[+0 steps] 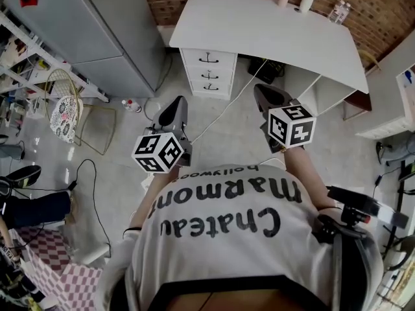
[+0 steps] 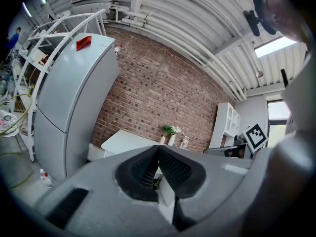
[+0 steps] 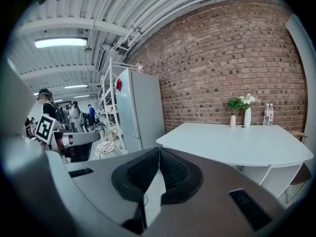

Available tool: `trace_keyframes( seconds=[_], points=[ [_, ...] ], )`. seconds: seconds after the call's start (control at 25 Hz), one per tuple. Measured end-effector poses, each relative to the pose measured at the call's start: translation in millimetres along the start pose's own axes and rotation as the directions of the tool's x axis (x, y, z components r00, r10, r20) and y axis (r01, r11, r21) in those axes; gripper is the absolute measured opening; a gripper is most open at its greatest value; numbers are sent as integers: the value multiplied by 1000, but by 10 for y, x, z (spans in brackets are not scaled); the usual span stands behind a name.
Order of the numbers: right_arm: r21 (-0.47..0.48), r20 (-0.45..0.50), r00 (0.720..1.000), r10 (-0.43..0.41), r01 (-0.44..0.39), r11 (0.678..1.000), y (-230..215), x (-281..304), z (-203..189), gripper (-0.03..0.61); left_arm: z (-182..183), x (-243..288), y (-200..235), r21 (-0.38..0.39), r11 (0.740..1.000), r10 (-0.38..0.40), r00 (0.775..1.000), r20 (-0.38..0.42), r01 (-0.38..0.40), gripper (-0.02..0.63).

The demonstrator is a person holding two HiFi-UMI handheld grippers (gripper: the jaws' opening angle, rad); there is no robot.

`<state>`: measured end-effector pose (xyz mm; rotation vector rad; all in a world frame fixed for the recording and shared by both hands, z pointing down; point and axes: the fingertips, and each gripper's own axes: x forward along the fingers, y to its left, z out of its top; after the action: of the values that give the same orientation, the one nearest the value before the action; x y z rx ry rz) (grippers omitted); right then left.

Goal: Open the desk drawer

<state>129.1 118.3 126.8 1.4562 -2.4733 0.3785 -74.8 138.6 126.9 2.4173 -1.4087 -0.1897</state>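
Observation:
The white desk (image 1: 259, 28) stands against the brick wall ahead. At its left end is a stack of three drawers (image 1: 209, 73) with dark handles, all closed. My left gripper (image 1: 174, 107) is held over the floor, short of the drawers and a little left of them, jaws shut and empty. My right gripper (image 1: 267, 93) hovers before the desk's open knee space, also shut on nothing. The left gripper (image 2: 159, 147) points up at the desk (image 2: 126, 141) in its own view. The right gripper (image 3: 159, 149) looks over the desk top (image 3: 237, 142).
A grey fridge (image 1: 97, 31) stands left of the desk, with shelving and a wire chair (image 1: 65, 105) further left. A cable (image 1: 227, 102) runs across the floor from under the desk. Vases (image 1: 306, 0) and bottles (image 1: 338, 10) stand on the desk's far edge. A white cabinet (image 1: 395, 96) is at right.

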Motion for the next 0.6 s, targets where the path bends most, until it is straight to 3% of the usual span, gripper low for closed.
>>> trace_keyframes(
  seconds=[0.36, 0.6],
  points=[
    [1, -52, 997, 62, -62, 998, -48, 531, -46, 15, -92, 388, 272, -35, 999, 30, 999, -44, -31, 15],
    [38, -77, 996, 54, -51, 998, -153, 909, -7, 15, -24, 734, 519, -25, 1000, 10, 997, -75, -12, 15]
  ],
)
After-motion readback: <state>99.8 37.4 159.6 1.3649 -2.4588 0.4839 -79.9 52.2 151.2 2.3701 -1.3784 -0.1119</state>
